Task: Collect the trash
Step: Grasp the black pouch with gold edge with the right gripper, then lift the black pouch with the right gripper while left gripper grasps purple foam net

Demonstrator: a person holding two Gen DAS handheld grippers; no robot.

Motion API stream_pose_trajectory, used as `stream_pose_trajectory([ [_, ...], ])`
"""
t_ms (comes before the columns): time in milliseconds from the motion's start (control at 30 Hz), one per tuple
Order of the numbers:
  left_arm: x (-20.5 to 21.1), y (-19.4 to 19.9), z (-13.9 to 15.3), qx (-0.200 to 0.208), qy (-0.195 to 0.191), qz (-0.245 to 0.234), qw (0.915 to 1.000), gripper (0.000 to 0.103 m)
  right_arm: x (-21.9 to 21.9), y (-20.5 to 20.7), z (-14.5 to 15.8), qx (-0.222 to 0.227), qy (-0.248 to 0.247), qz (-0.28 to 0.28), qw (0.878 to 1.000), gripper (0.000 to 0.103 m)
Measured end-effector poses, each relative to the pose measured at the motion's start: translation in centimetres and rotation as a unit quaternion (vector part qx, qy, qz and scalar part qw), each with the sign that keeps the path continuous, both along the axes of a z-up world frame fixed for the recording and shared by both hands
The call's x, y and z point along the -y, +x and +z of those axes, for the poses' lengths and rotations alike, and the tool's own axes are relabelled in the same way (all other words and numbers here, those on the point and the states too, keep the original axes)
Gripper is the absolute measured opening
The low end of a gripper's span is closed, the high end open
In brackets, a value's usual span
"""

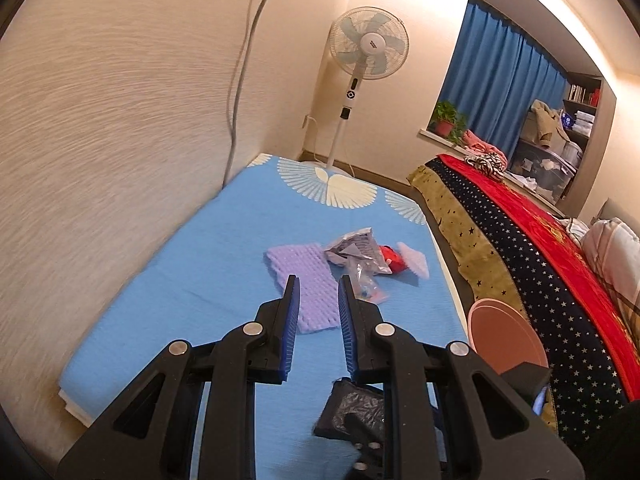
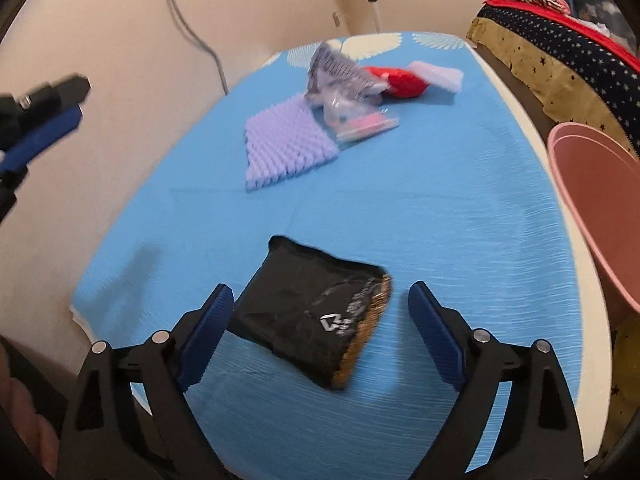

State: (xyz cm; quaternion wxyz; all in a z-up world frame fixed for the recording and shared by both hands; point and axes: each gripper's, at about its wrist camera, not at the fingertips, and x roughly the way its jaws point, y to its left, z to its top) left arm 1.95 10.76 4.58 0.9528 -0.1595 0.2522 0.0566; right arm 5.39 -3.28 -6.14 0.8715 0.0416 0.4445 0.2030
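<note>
A black plastic packet point(image 2: 320, 316) lies on the blue table cover, between the open fingers of my right gripper point(image 2: 320, 304), untouched. It also shows low in the left wrist view point(image 1: 352, 408). Farther back lie a purple foam sheet point(image 2: 284, 144), a silver wrapper point(image 2: 340, 72), a clear bag point(image 2: 360, 120), a red wrapper point(image 2: 404, 80) and a white foam piece point(image 2: 438, 74). My left gripper point(image 1: 319, 292) is open and empty, held above the purple foam sheet point(image 1: 308, 280). A pink bin point(image 2: 596, 200) stands at the table's right edge.
The table point(image 1: 160, 300) stands against a beige wall on the left. A bed with a starred and red blanket point(image 1: 540, 260) runs along the right. A standing fan point(image 1: 360, 64) is behind the table. The pink bin point(image 1: 504, 336) sits between table and bed.
</note>
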Motion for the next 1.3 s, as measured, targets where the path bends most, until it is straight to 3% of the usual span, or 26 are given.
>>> stream_pose_trajectory([
  [167,-0.2,0.1,-0.1,0.002,-0.003,0.002,1.0000,0.020,-1.7,0.1,-0.5,-0.006,-0.048,-0.001,0.999,0.098],
  [333,-0.5,0.1,-0.1,0.003,-0.010,0.007,0.9999,0.020,-3.6,-0.4,-1.2,0.014,-0.125,0.005,0.992,0.099],
  [467,-0.7,0.3,0.0,0.008,-0.016,0.012,0.9998,0.020,-3.1,-0.8,-1.2,0.022,-0.122,0.006,0.992,0.097],
  [600,-0.8,0.4,-0.1,0.011,-0.020,0.013,0.9997,0.020,-1.8,-0.6,-0.7,0.030,-0.099,-0.007,0.995,0.069],
  [667,-0.9,0.5,-0.2,0.011,-0.022,0.014,0.9996,0.020,-0.6,-0.3,-0.2,0.025,-0.074,-0.015,0.997,0.047],
  [867,-1.1,0.7,-0.6,0.008,-0.029,0.016,0.9994,0.020,1.9,0.2,0.3,0.023,-0.020,-0.019,0.999,0.021],
  [1067,-0.8,1.3,-1.0,0.003,-0.029,0.012,0.9995,0.020,2.6,-0.2,2.3,0.054,0.019,-0.016,0.998,0.011],
  [1300,0.0,2.6,-1.9,-0.011,-0.025,0.005,0.9996,0.020,6.1,0.7,4.5,0.095,0.057,-0.070,0.991,0.008],
])
